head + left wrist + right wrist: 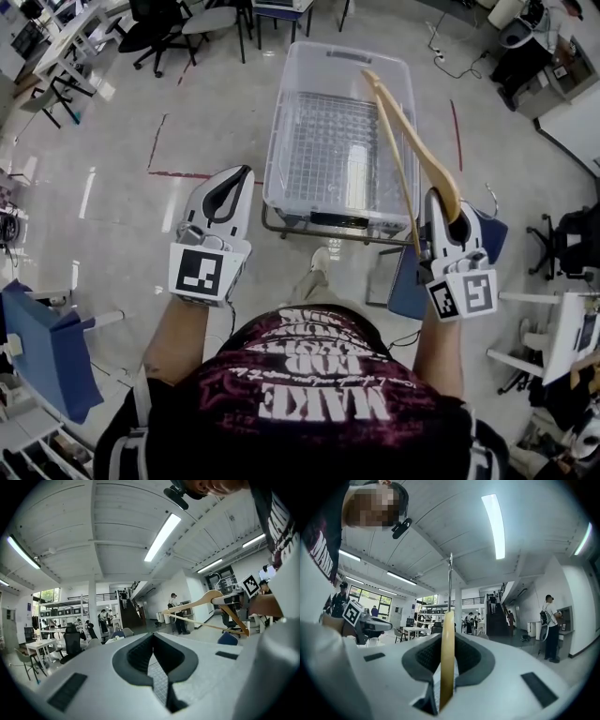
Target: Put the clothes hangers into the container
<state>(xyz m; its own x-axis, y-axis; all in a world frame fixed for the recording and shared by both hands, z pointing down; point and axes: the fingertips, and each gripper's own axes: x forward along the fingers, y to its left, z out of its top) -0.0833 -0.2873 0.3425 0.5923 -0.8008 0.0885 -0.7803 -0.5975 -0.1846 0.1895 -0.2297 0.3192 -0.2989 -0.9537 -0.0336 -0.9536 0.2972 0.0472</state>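
Head view, pale wooden hanger [424, 148] — metal hook [489, 195] — clamped in right gripper [448, 214] fingers, left gripper [239, 178] fingers together

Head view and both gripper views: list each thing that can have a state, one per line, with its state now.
Left gripper: shut, nothing between its jaws.
Right gripper: shut on the wooden hanger.
Wooden hanger: held, reaching out above the container, not yet inside.
Container: lid off, no hangers seen inside.
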